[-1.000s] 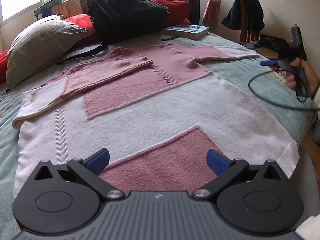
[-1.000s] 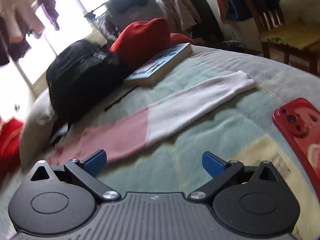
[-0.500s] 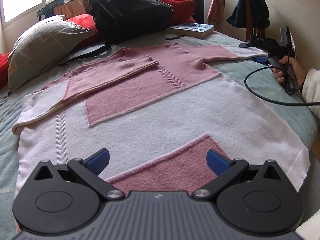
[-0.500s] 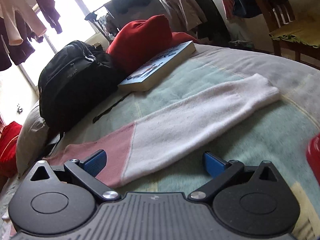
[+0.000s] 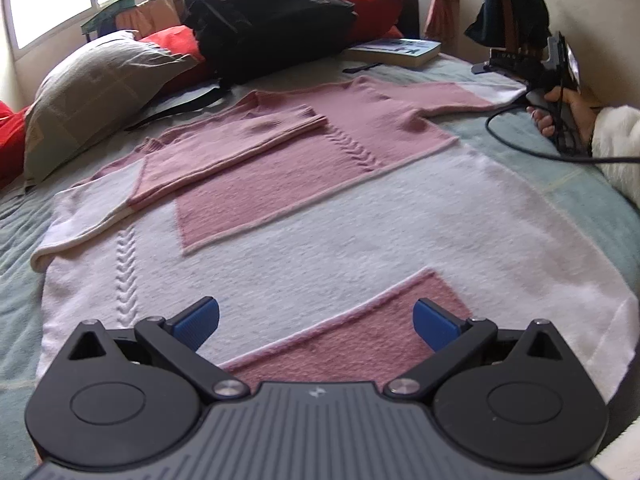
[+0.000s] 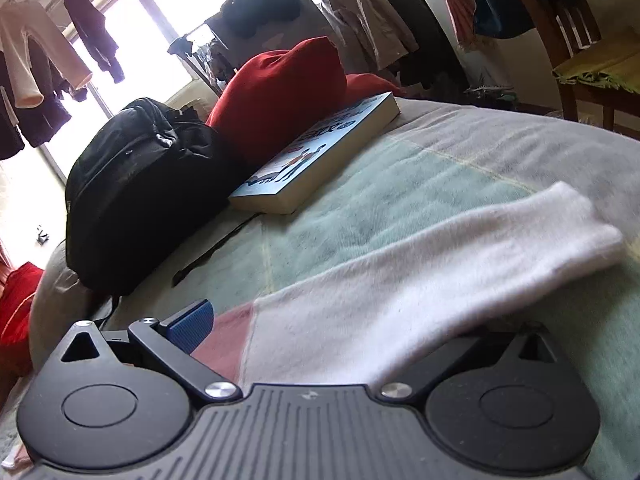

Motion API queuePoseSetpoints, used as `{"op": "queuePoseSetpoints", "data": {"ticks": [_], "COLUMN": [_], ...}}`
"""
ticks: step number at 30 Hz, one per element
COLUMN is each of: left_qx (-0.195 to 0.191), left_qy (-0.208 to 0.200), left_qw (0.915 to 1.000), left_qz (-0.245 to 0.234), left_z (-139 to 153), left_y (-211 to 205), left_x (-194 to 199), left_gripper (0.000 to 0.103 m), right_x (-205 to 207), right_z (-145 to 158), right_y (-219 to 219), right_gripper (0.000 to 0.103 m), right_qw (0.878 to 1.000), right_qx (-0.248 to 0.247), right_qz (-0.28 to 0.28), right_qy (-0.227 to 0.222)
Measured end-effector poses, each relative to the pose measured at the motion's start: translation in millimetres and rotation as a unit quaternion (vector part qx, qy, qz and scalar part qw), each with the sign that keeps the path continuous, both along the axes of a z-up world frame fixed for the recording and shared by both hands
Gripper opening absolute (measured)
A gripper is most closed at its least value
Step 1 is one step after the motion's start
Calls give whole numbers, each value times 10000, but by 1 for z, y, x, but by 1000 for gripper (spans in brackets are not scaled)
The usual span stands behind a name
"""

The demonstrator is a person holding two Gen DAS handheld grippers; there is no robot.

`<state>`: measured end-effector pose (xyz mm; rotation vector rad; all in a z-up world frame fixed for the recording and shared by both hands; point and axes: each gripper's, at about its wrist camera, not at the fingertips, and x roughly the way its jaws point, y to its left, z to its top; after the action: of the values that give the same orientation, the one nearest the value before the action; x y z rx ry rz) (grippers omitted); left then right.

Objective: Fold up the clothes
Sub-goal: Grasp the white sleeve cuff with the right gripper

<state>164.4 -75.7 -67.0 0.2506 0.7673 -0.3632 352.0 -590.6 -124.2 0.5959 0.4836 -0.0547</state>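
one pink-and-white sweater, one sleeve folded, two grippers, left gripper, right gripper

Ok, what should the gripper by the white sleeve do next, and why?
Probably close on the sleeve. The right gripper is open with its jaws astride that still-outstretched sleeve, one finger slid under it. The other sleeve already lies folded across the sweater, so this one likely goes next.

The left tongs are hovering with jaws spread wide; the right tongs are gaping low, gripped by the right hand.
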Motion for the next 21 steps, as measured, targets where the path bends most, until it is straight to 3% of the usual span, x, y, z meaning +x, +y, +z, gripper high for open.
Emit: {"op": "queuePoseSetpoints", "data": {"ticks": [9, 21], "left_qx": [48, 78], "left_qy": [-95, -165], "left_qw": [9999, 9998], "left_qz": [42, 19], "left_z": [5, 20], "left_y": [6, 28], "left_x": [-6, -29], "left_gripper": [102, 102], "right_x": [-2, -11], "right_z": [25, 85], "right_y": [7, 63], "right_gripper": [103, 103], "right_qw": [9990, 9970], "right_qx": [100, -138], "right_qz": [-108, 319], "right_qy": [-429, -696]}}
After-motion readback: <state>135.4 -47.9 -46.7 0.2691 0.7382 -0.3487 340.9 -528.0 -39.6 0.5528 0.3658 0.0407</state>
